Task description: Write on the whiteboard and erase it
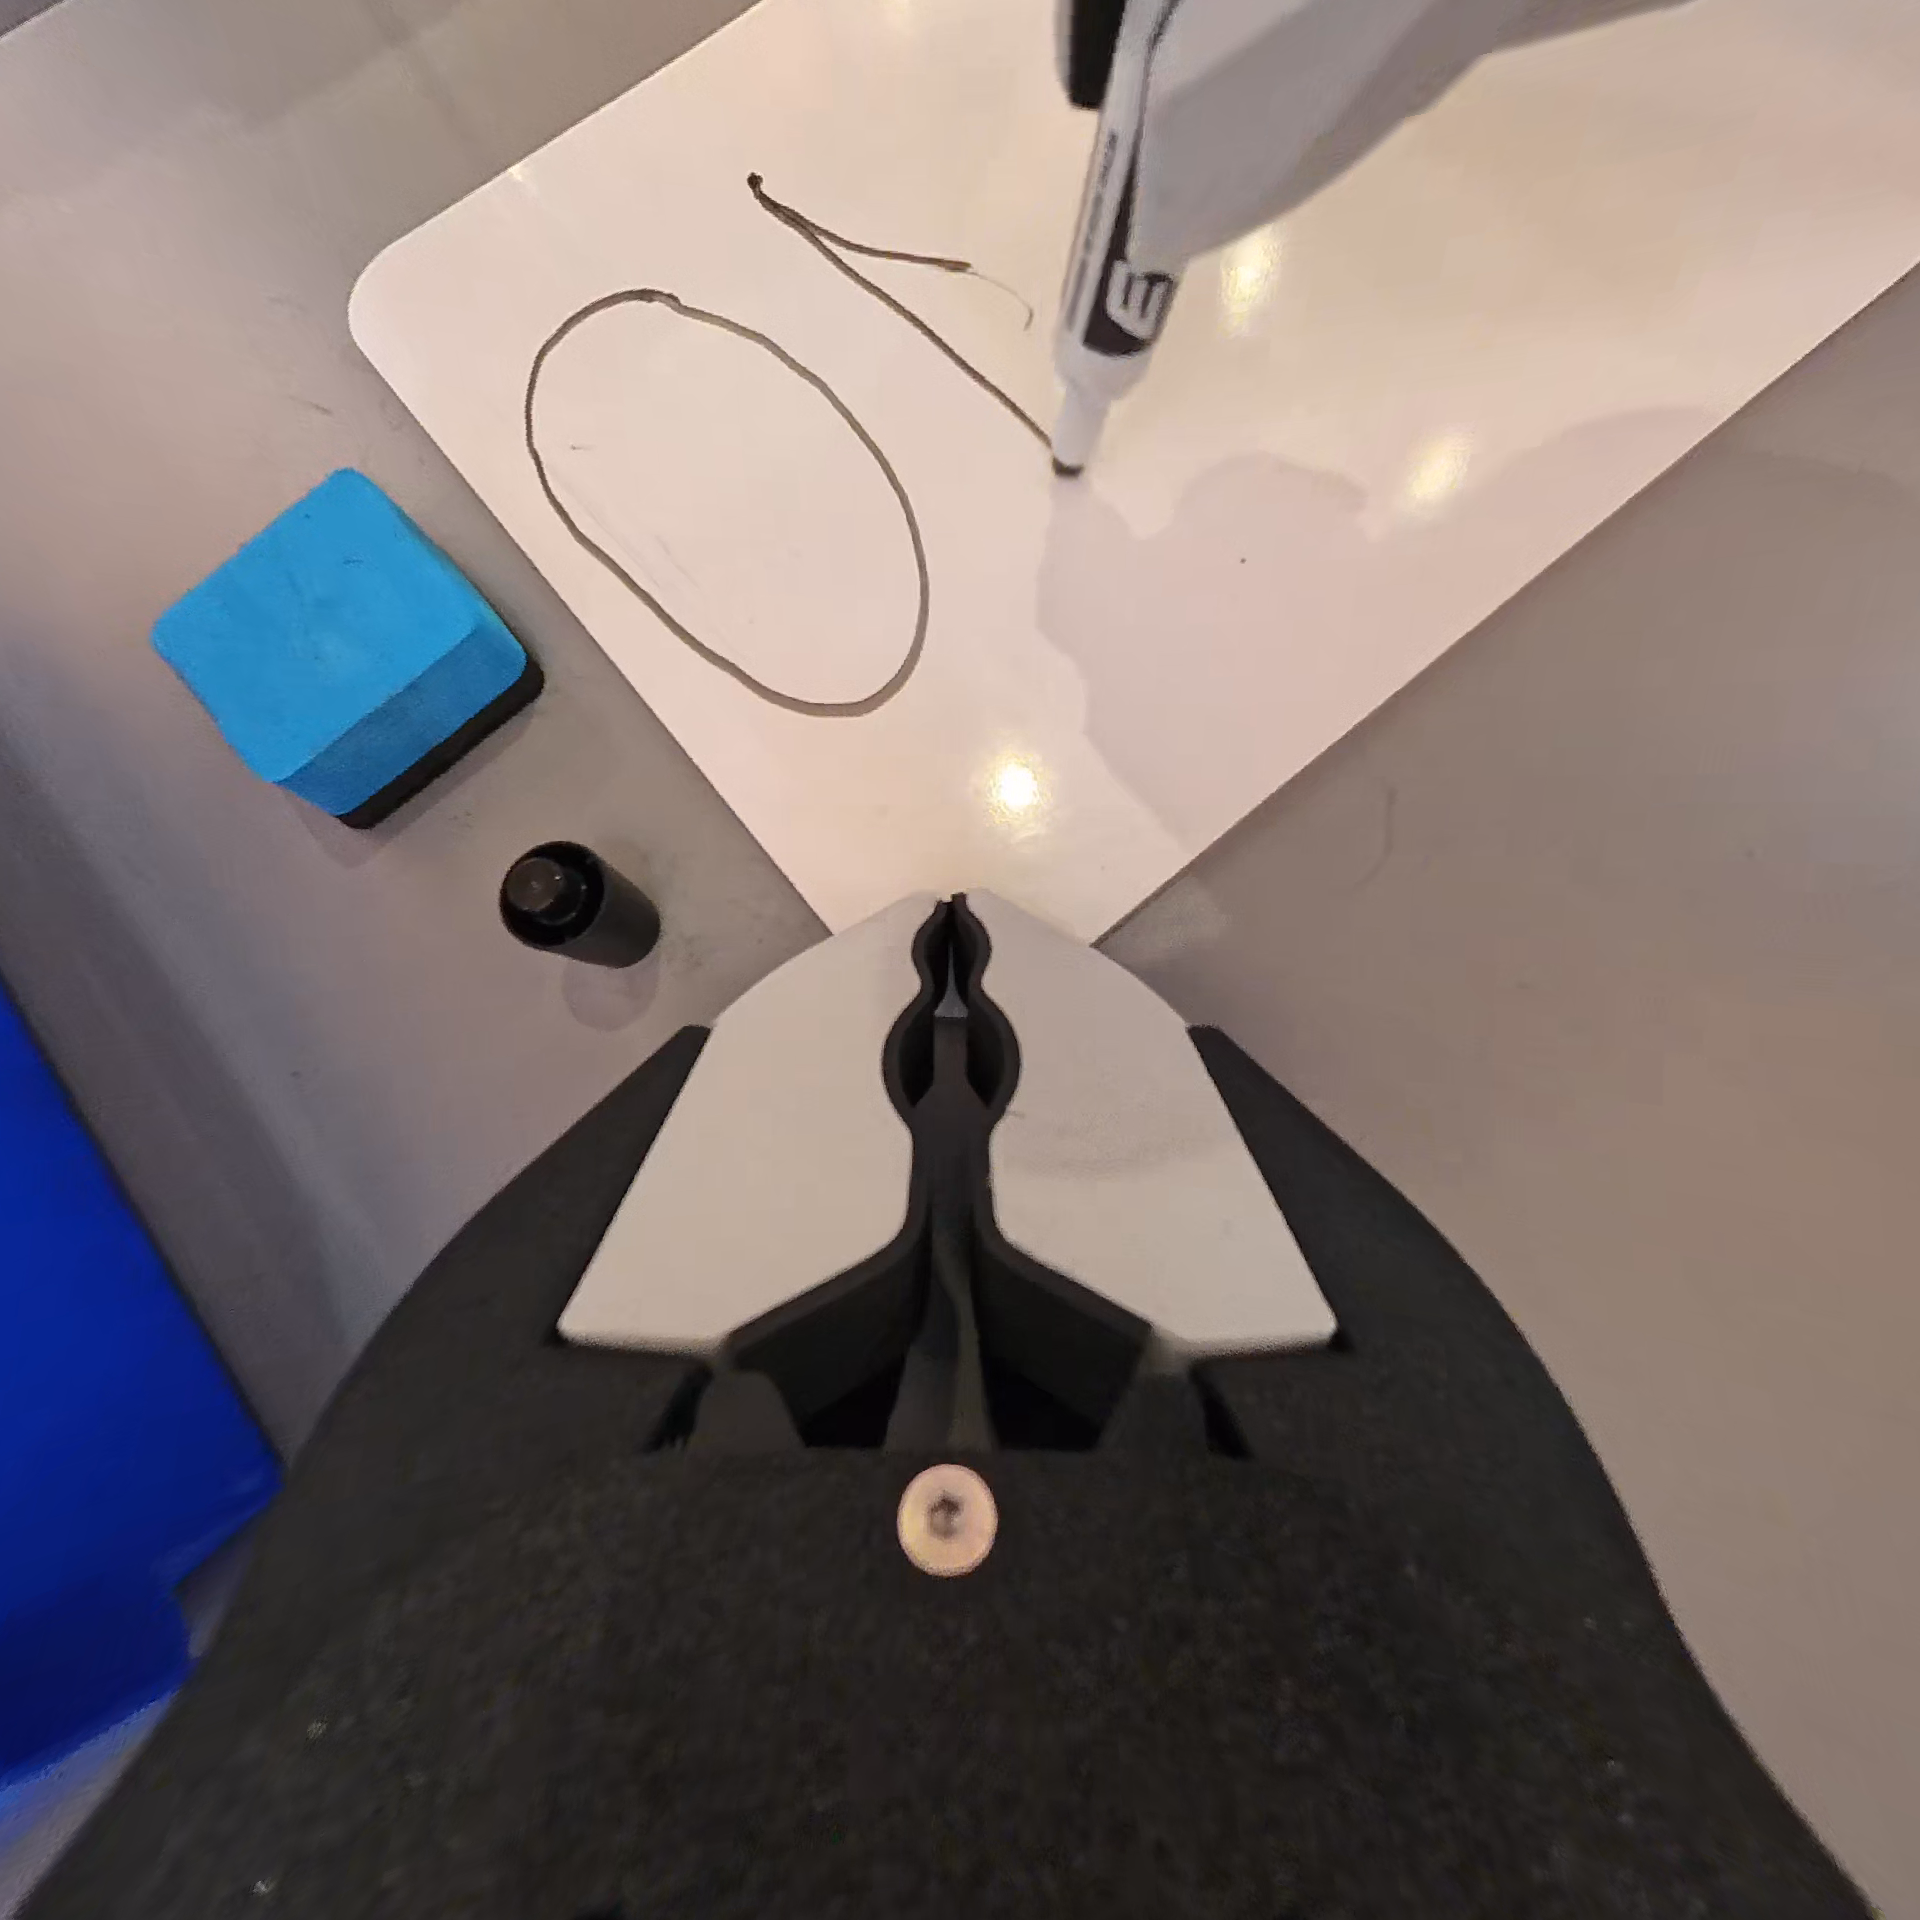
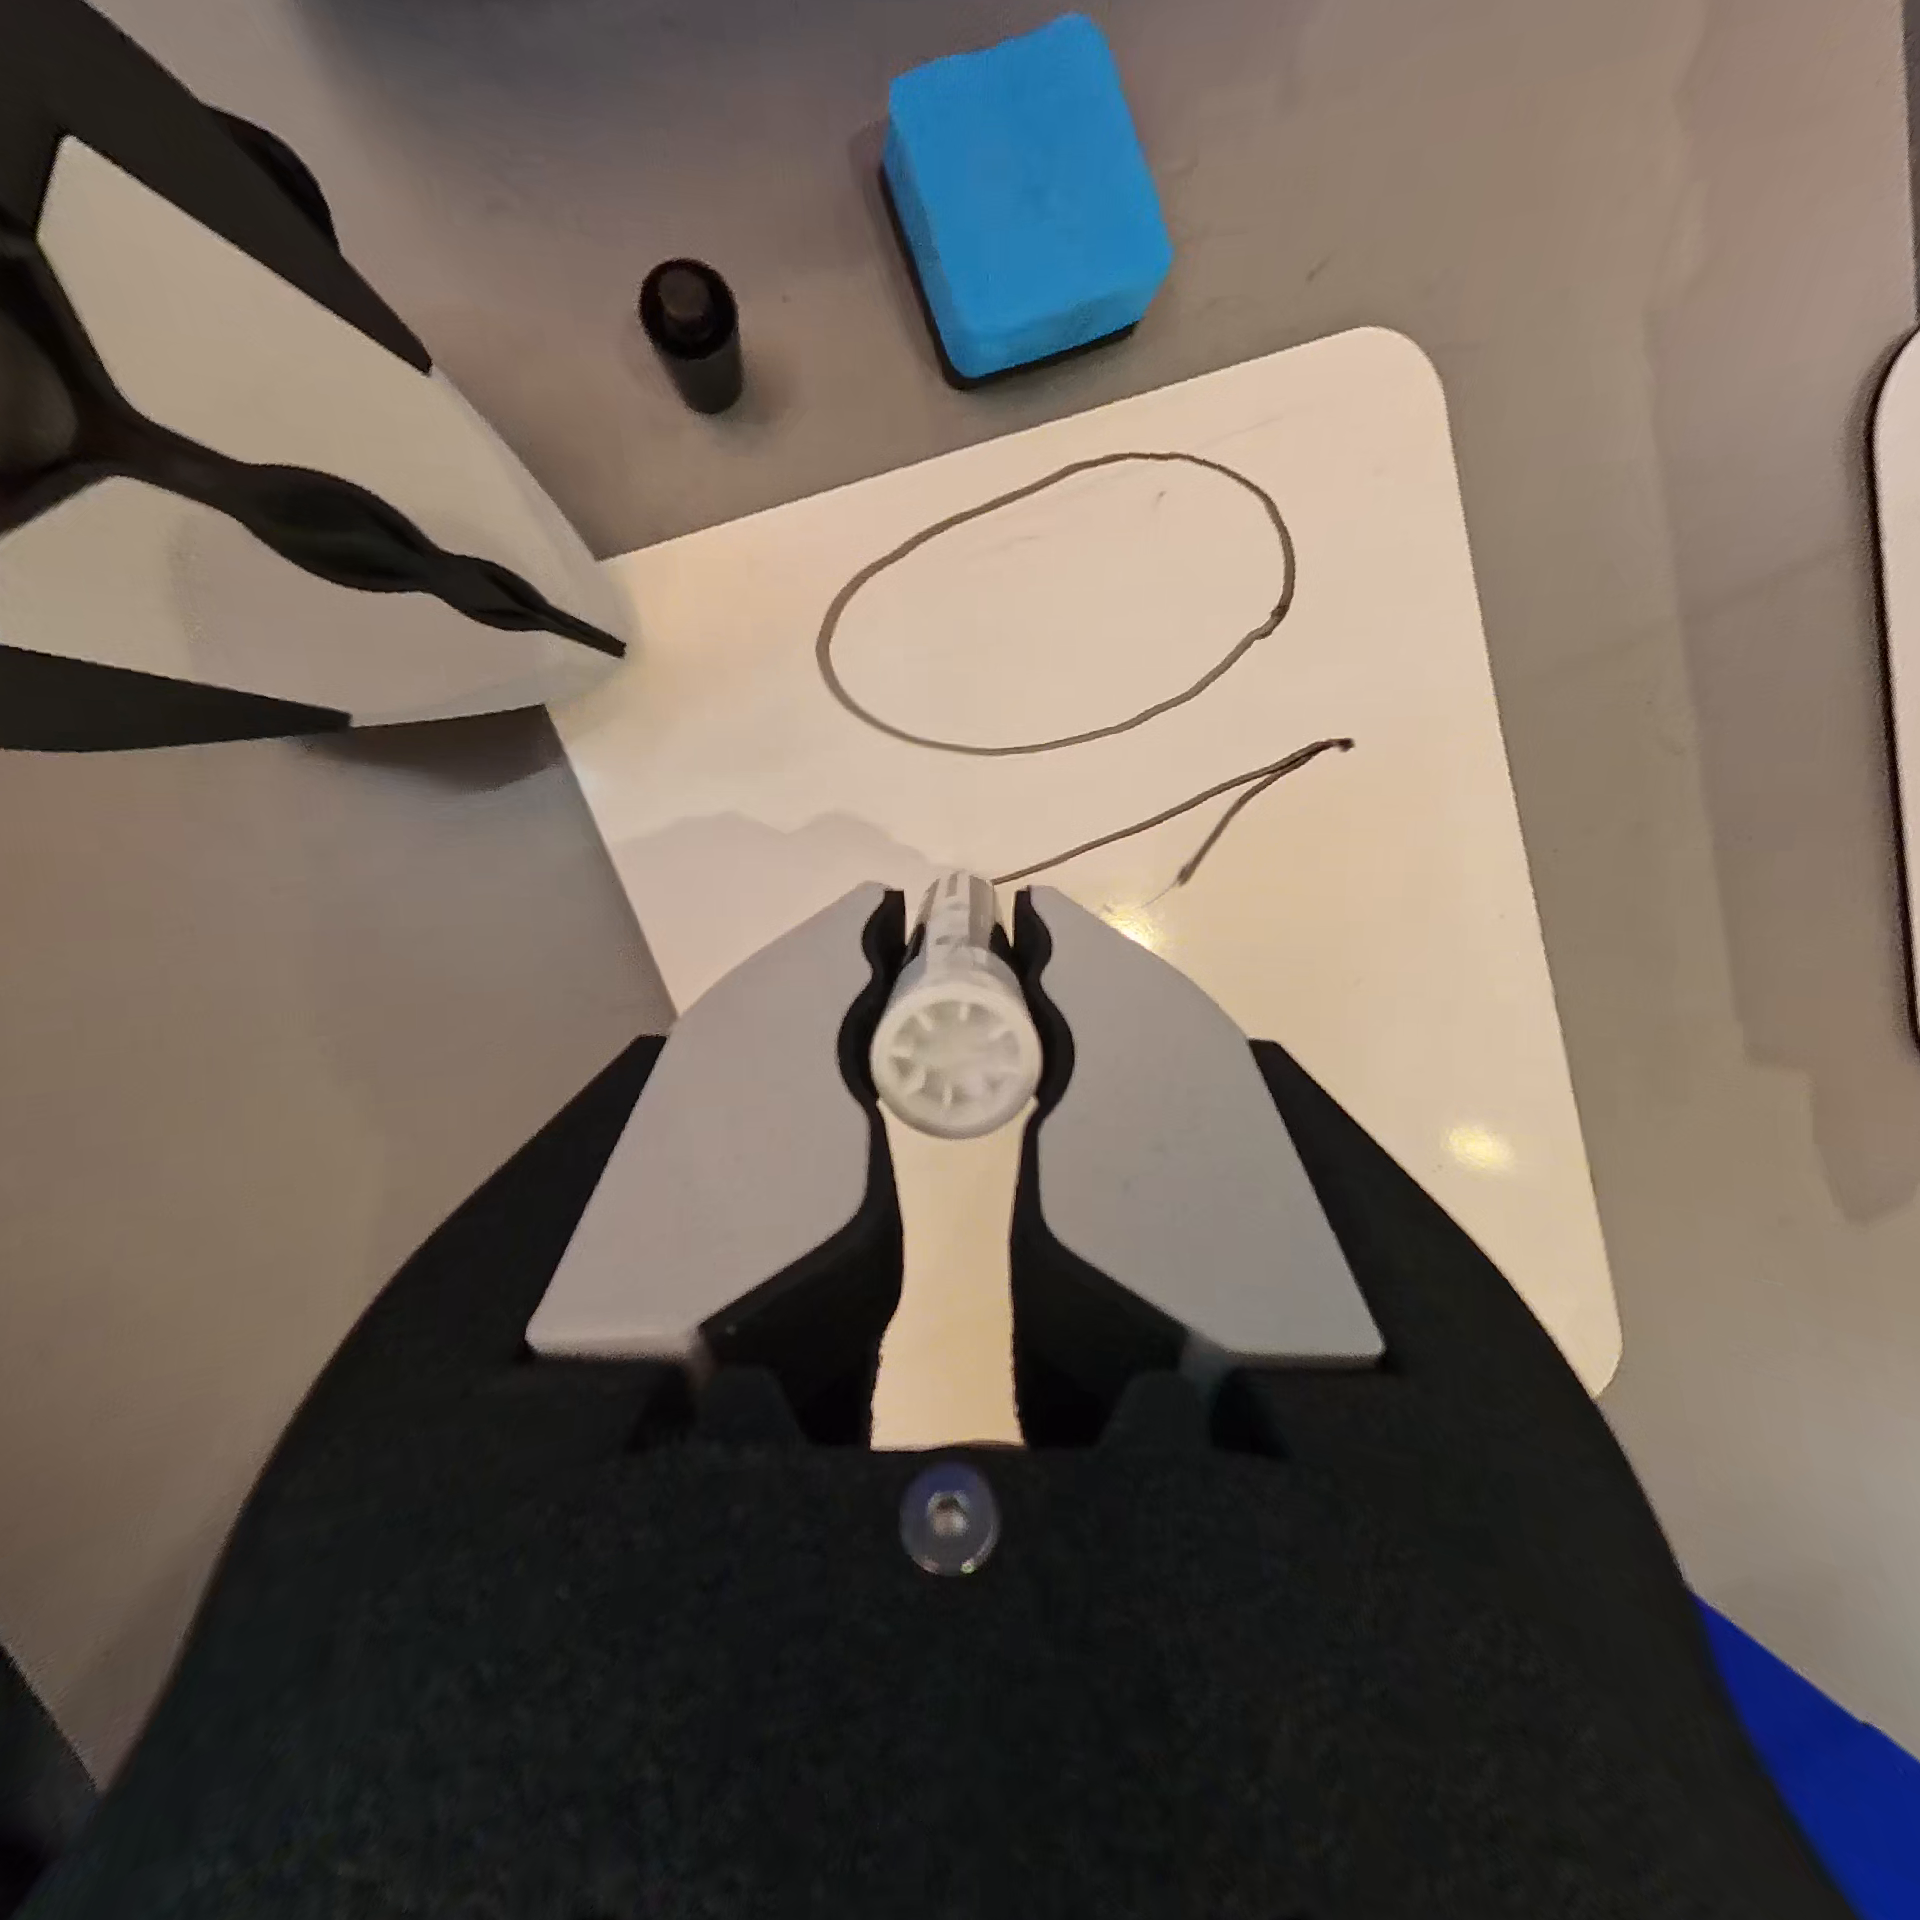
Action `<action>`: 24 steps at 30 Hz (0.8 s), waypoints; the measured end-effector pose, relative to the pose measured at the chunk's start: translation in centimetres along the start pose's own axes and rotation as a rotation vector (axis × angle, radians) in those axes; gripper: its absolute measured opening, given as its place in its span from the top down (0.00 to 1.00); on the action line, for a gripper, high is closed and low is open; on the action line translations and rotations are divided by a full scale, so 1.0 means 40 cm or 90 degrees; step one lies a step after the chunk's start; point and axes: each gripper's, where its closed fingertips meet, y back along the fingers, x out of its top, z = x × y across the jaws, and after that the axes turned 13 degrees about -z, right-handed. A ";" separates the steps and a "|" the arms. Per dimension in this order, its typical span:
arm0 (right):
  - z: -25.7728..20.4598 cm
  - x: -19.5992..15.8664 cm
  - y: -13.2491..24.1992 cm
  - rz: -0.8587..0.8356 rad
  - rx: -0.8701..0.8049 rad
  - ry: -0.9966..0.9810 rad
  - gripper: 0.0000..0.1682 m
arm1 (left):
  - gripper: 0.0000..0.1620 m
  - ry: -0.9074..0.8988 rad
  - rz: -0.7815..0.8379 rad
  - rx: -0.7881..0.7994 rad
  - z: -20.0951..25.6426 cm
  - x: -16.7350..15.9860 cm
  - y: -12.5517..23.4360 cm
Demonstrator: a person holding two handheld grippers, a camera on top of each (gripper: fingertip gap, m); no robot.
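Whiteboard (image 2: 1299, 987) lies flat on the grey worktop (image 2: 312, 1039), with a closed oval (image 2: 1055, 603) drawn on it and a thin V-shaped stroke (image 2: 1195, 805) beside that. Marker (image 1: 1117, 260) stands near-upright, tip touching the board at the end of the long stroke, at about 1 o'clock from the oval in the left wrist view. Right hand-held gripper (image 2: 951, 914) is clamped around the marker barrel; marker butt end faces the camera in the right wrist view. Left hand-held gripper (image 1: 954, 902) has its jaws closed with nothing between them, tips at the board's near corner; can't tell whether it is pressing the board down or just above it. Blue eraser (image 1: 332, 634) sits on the worktop just off the board edge, at 9 o'clock from the oval in the left wrist view. Black marker cap (image 1: 577, 904) lies at 5 o'clock from the eraser, apart from it. Step in hand, as judged: writing, second mark under way, erasing not started. Next likely calls for finishing or lifting the stroke, then putting the marker down or using the free left hand-held gripper, opened wide, to take the eraser by its blue sides and wipe both marks with the dark pad down.
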 end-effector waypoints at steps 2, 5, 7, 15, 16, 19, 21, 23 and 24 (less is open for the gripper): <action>-0.008 -0.002 0.001 -0.001 -0.014 0.003 0.88 | 1.00 -0.001 0.000 0.003 0.000 0.000 0.000; -0.013 -0.009 0.003 -0.004 -0.010 -0.002 0.88 | 1.00 0.001 0.000 0.003 -0.002 -0.002 0.001; -0.009 -0.018 0.005 -0.005 -0.011 -0.007 0.88 | 1.00 0.005 -0.001 0.004 -0.005 -0.004 0.002; 0.013 -0.084 0.014 -0.010 -0.016 -0.034 0.88 | 1.00 0.005 0.000 0.003 -0.007 -0.004 0.002; 0.017 -0.094 0.016 -0.011 -0.018 -0.038 0.88 | 1.00 0.005 0.000 0.004 -0.007 -0.004 0.002; 0.027 -0.123 0.020 -0.015 -0.021 -0.048 0.88 | 1.00 0.004 -0.001 0.004 -0.007 -0.004 0.002; 0.032 -0.139 0.022 -0.015 -0.020 -0.055 0.88 | 1.00 0.004 0.000 0.002 -0.007 -0.004 0.002; 0.036 -0.150 0.024 -0.014 -0.021 -0.059 0.88 | 1.00 0.005 -0.001 0.001 -0.007 -0.004 0.002; 0.037 -0.152 0.024 -0.012 -0.020 -0.061 0.88 | 1.00 0.005 0.000 0.002 -0.007 -0.004 0.002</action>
